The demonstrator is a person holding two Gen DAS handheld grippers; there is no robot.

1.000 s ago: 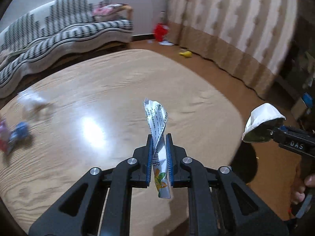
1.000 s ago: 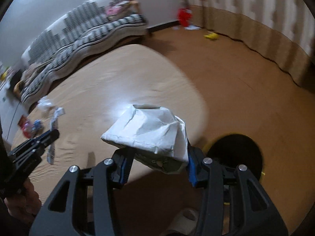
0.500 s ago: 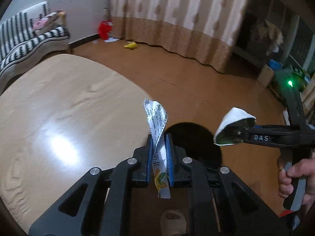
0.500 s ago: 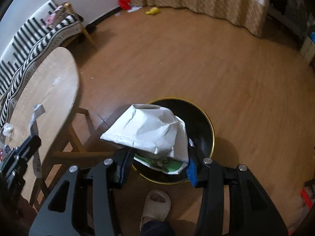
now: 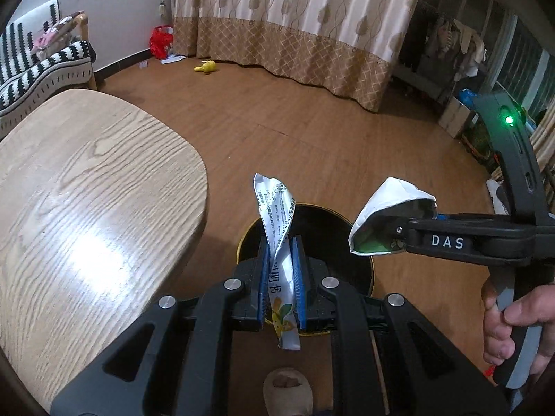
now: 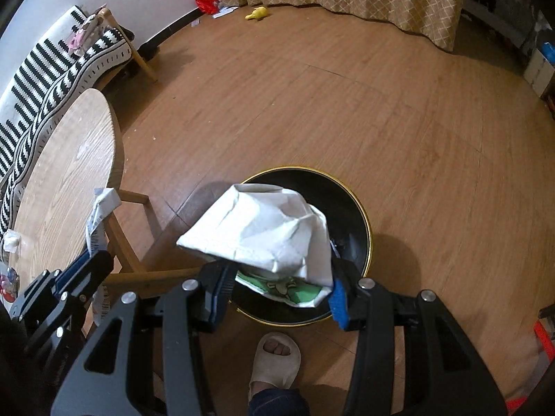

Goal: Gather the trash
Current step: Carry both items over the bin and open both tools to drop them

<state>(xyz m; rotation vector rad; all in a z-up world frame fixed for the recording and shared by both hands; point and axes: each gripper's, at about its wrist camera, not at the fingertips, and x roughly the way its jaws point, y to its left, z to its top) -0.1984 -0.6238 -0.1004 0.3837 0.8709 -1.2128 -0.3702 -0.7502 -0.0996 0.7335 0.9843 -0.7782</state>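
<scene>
Both loads are at the bin; I judge this the drop-off step of the trash run, with release not yet made.

Left tongs [image 5: 280,274]: clamped tight on a twisted printed wrapper [image 5: 277,215], blue pads pressed flat to either side of it. The wrapper's top stands up above the pads and its tail hangs below them. In the left wrist view it sits in line with the black bin [image 5: 312,242] on the floor, near the bin's table-side rim. The right wrist view puts these tongs closer to the table [image 5: 86,190] edge than to the bin mouth, so I cannot say they are truly over the opening.

Right tongs [image 6: 277,284]: clamped on a crumpled white carton [image 6: 263,228] with a green printed face underneath. The jaws stand fairly wide because the carton is bulky. From the right wrist view the carton hangs directly over the bin [image 6: 360,215], gold rim showing around it.

Next move, as I read it: part the right tongs first and let the carton fall. Bring the left tongs further over the opening before parting them (a light wrapper may flutter or cling to a pad).

A slippered foot [image 6: 275,357] stands just beside the bin's near rim. More scraps [image 6: 10,241] lie on the table's far side.
</scene>
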